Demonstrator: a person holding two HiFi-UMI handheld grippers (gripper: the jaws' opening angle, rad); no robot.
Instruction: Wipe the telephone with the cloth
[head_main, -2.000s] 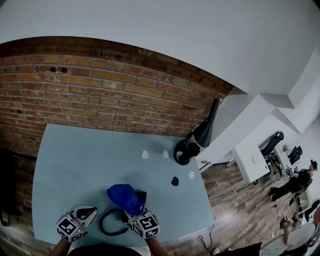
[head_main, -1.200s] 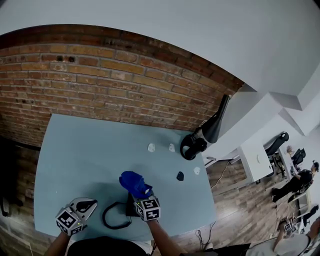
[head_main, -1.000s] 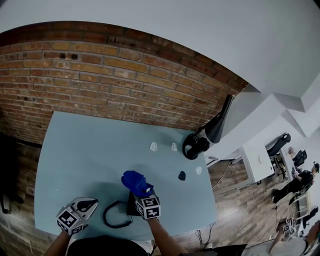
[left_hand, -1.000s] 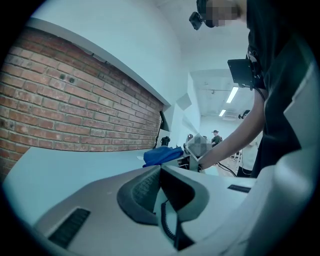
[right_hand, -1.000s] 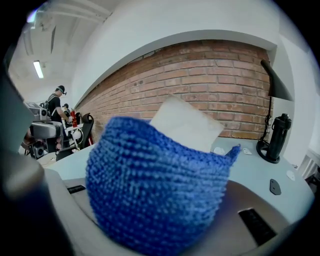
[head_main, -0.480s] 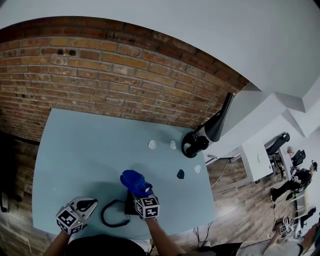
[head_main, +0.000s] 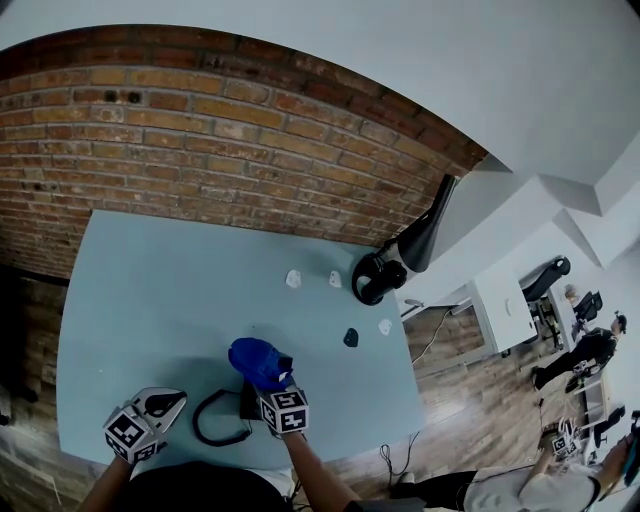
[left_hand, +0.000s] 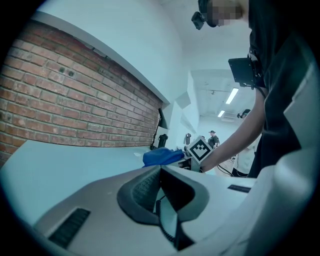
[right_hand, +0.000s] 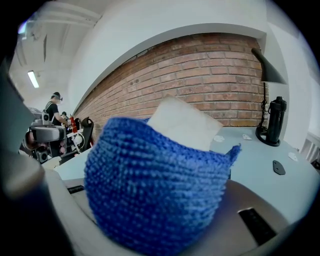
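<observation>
Right claw (head_main: 272, 388) was clamped on the blue cloth (head_main: 255, 358), with the wad bulging past the tips. We had it over the telephone (head_main: 249, 403) at the near edge of the tabletop (head_main: 150, 300). Our call was to press flat, use short strokes along the body and stay off the coiled cord (head_main: 210, 427) (easy snag). Left claw (left_hand: 160, 172) was closed at the tips, apparently empty, beside the cord. We'd brace the phone with it.

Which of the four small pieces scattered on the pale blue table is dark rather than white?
The small black piece, between the blue cloth and the white piece by the table's right edge; the other two, farther back, are also white.
</observation>
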